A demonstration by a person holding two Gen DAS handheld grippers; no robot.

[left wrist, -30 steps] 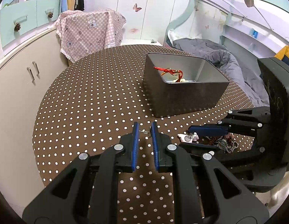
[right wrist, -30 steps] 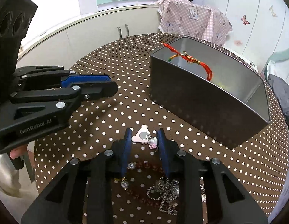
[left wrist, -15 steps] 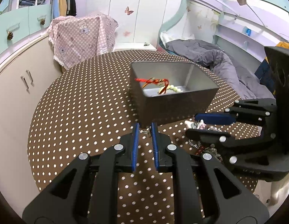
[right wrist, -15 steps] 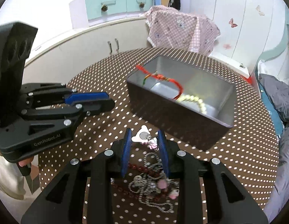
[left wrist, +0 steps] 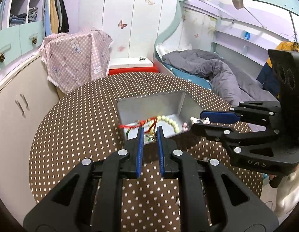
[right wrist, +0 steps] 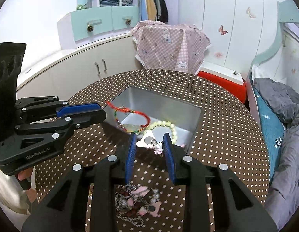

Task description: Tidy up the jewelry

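**A:** Left wrist view first. My left tool (left wrist: 150, 133) is nearly closed, and it pinches a tiny gold-coloured metal piece (left wrist: 150, 136) right at the tips, too small for me to name. It hangs above the near wall of the grey metal box (left wrist: 149, 106), which sits toward the far edge of the dotted tabletop (left wrist: 76, 135).

**B:** What is in the box?

**A:** A red cord bracelet (left wrist: 141, 123) draped over the near rim, and a string of pale beads (left wrist: 169, 121) on the floor of it. To the right, my right tool (left wrist: 197, 122) reaches in over the box's right-hand corner with a pale pink charm (left wrist: 194, 119) at its tips.

**B:** Right wrist view?

**A:** Here the right tool (right wrist: 148, 143) stands partly open, clamped on that pink charm (right wrist: 147, 140), a flat pale shape with a round silver disc and a small pink trinket beside it. It is held clear of the tabletop (right wrist: 226, 135), over the near corner of the box (right wrist: 165, 100). The red bracelet (right wrist: 130, 112) and the pale beads (right wrist: 168, 125) lie inside. My left tool (right wrist: 103, 114) hovers at the box's left corner; I cannot make out its load from this side.

**B:** Anything else on the tabletop?

**A:** A tangled heap of chains and pink pieces (right wrist: 138, 203) near the front edge, under my right tool, blurred.
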